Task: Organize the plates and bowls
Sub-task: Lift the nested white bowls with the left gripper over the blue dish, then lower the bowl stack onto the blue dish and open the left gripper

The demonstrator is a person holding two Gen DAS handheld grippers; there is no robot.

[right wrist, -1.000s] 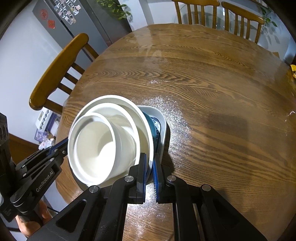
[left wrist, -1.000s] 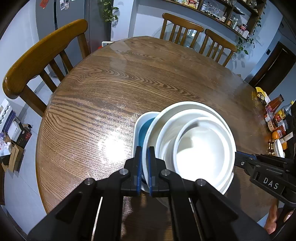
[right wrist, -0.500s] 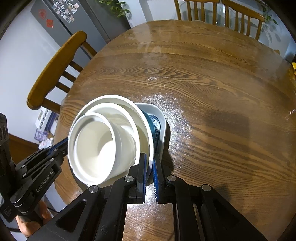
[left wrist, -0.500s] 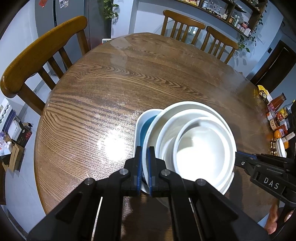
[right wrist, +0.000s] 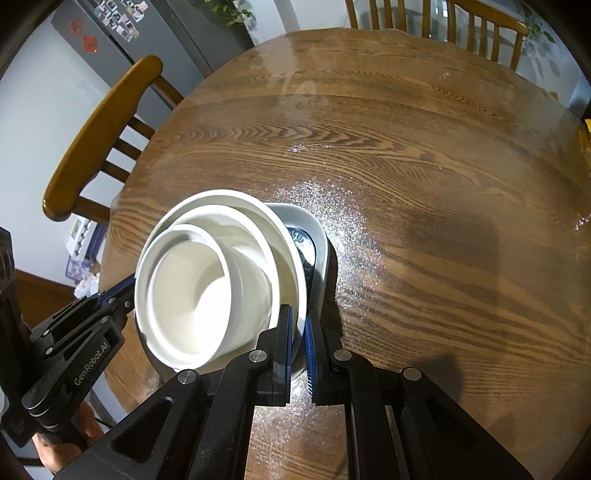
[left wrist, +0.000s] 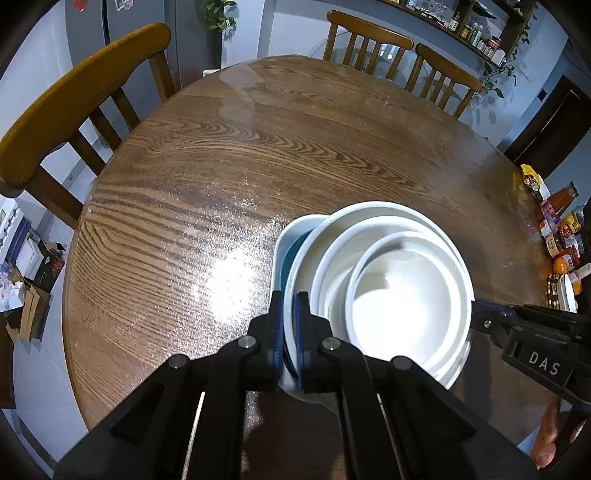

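Observation:
A stack of dishes is held above the round wooden table (left wrist: 258, 155). A small white bowl (left wrist: 406, 295) sits in a larger white bowl (left wrist: 332, 251), on a white plate (left wrist: 369, 208), over a blue-patterned dish (left wrist: 286, 243). My left gripper (left wrist: 288, 332) is shut on the stack's rim on its left side. My right gripper (right wrist: 299, 339) is shut on the opposite rim, pinching the white plate (right wrist: 295, 280) and the blue-patterned dish (right wrist: 319, 251). The small bowl (right wrist: 192, 295) shows in the right wrist view. Each gripper shows in the other's view, the right (left wrist: 476, 314) and the left (right wrist: 122, 291).
Wooden chairs stand around the table, one at the left (left wrist: 74, 96) and two at the far side (left wrist: 369, 33). Bottles and packets (left wrist: 561, 221) crowd the table's right edge. A grey fridge (right wrist: 129, 33) stands behind the left chair.
Both grippers and the stack have moved back toward the near edge; the table appears a little farther away. The grips are unchanged.

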